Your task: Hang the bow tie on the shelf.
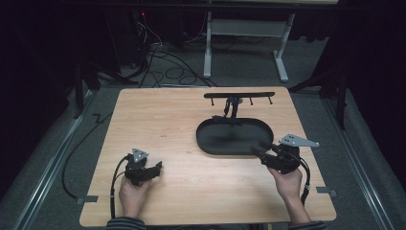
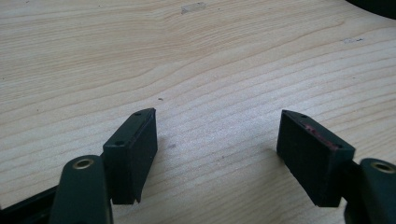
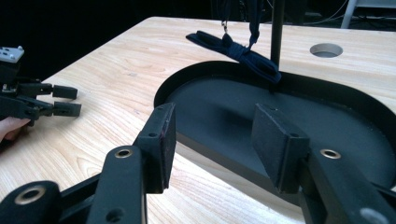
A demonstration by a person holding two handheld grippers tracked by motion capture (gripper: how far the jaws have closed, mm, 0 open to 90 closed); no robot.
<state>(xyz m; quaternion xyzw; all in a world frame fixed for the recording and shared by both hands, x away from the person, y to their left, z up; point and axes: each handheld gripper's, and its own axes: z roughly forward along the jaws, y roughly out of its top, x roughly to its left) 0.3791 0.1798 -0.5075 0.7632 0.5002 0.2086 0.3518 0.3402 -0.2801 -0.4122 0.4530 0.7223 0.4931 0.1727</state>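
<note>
The right gripper, at the lower right of the high view, sits at the near rim of the black oval tray with its jaws well apart and nothing between them; its likely target is the dark strap hanging from the stand's post and draped over the tray's far rim, in the upper middle of the right gripper view. To do it well, reach across the tray, stay clear of the post and close on the folded part. The left gripper, lower left, rests over bare table, jaws wide apart, holding nothing
</note>
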